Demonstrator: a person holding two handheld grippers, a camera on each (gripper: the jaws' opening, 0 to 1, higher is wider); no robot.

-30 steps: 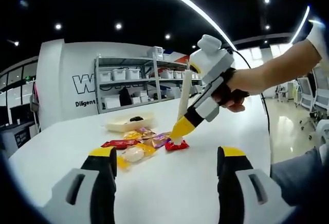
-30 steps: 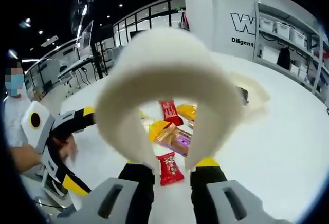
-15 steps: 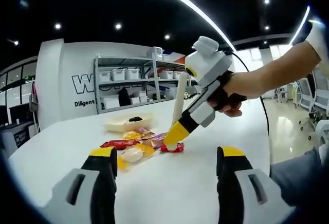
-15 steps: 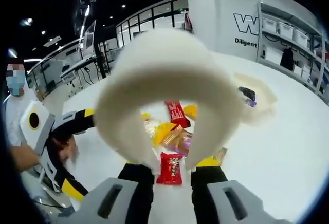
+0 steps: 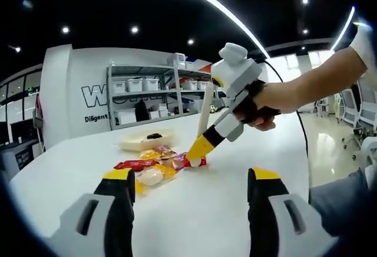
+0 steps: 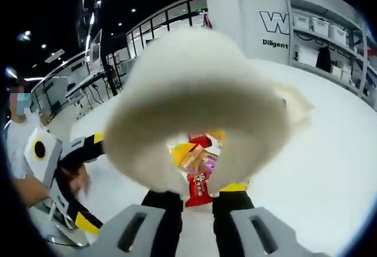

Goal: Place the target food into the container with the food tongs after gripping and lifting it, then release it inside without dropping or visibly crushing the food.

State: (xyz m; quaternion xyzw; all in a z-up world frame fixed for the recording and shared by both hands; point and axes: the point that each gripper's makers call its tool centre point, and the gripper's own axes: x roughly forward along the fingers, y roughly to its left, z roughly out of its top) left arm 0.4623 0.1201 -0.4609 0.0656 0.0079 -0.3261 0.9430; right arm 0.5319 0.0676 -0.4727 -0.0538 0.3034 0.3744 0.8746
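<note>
The right tool (image 5: 197,151) is gripping the cream food tongs (image 6: 188,101) by their handle end, jaws closed on them, and the tong tips are down over the red snack packet (image 6: 197,188) at the near edge of the pile of wrapped snacks (image 5: 154,165) on the white surface (image 5: 224,210). In the right gripper view the packet sits dead ahead at twelve o'clock, framed between the two tong arms, its long axis running away from the tool along the line of the tongs. Compared with a second ago, the right tool has dropped and pushed forward: the packet now lies closer in between the arms, and in the left gripper view the yellow tip has slid toward nine o'clock, right onto the packet. The left tool (image 5: 191,195) hangs back with its jaws wide apart, holding nothing, well clear of the pile. The shallow cream container (image 5: 147,141) waits beyond the snacks at about eleven o'clock from the packet. The right hand is plainly the nearer one; the pinch looks imminent, and a gentle squeeze should be enough.
</note>
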